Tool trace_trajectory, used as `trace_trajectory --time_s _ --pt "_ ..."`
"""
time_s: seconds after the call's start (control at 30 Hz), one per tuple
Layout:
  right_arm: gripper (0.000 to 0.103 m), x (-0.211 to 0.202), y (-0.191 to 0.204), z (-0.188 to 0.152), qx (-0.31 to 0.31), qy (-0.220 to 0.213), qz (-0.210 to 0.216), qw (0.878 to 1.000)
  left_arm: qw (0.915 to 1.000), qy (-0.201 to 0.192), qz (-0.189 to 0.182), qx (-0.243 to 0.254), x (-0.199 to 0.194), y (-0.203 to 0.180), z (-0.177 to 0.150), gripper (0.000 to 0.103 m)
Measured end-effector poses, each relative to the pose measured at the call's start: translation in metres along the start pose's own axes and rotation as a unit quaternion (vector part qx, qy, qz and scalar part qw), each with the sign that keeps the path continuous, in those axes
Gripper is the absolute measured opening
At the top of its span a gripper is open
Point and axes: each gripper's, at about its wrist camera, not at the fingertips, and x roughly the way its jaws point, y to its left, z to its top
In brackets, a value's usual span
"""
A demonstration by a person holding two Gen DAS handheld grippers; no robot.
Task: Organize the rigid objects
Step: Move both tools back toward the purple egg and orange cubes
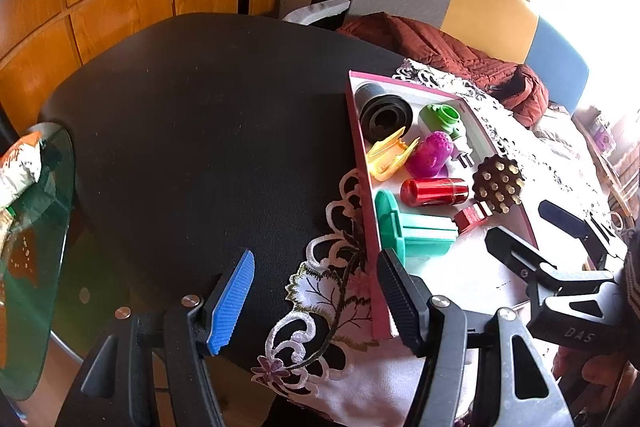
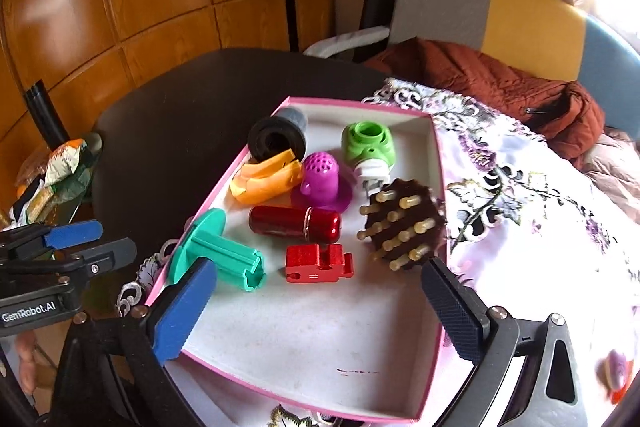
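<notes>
A pink-rimmed white tray (image 2: 438,163) (image 1: 370,227) holds several rigid objects: a black spool (image 2: 276,139), a green plug (image 2: 368,147), an orange clip (image 2: 266,179), a purple cap (image 2: 322,181), a red cylinder (image 2: 296,223), a red block (image 2: 318,263), a teal spool (image 2: 216,255) and a brown pegged disc (image 2: 402,231) leaning on the tray's right rim. My right gripper (image 2: 320,315) is open and empty above the tray's near part. My left gripper (image 1: 316,303) is open and empty, left of the tray over the table edge.
The tray lies on a floral lace cloth (image 2: 520,211) over a black round table (image 1: 200,107). A glass side table (image 1: 36,247) with snack bags stands at the left. A sofa with a rust jacket (image 2: 500,79) is behind. Wooden panels line the wall.
</notes>
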Motion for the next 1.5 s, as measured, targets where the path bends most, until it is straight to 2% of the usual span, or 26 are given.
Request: trace_trajectory --time_s 0.43,1.0,1.23,1.5 --pt "0.103 -0.030 -0.015 -0.015 0.030 -0.019 -0.037 0.999 0.9991 -0.030 0.018 0.025 -0.013 -0.016 -0.001 0.065" --pt "0.103 -0.055 -0.053 -0.019 0.048 -0.026 -0.079 0.995 0.9975 -0.037 0.016 0.058 -0.021 -0.035 -0.008 0.065" --pt "0.103 -0.072 -0.093 -0.023 0.064 -0.029 -0.114 0.991 0.9965 -0.035 0.009 0.076 -0.021 -0.046 -0.009 0.065" --pt "0.103 -0.112 -0.172 -0.034 0.104 -0.041 -0.200 0.973 0.9939 -0.026 -0.009 0.107 -0.020 -0.068 -0.012 0.065"
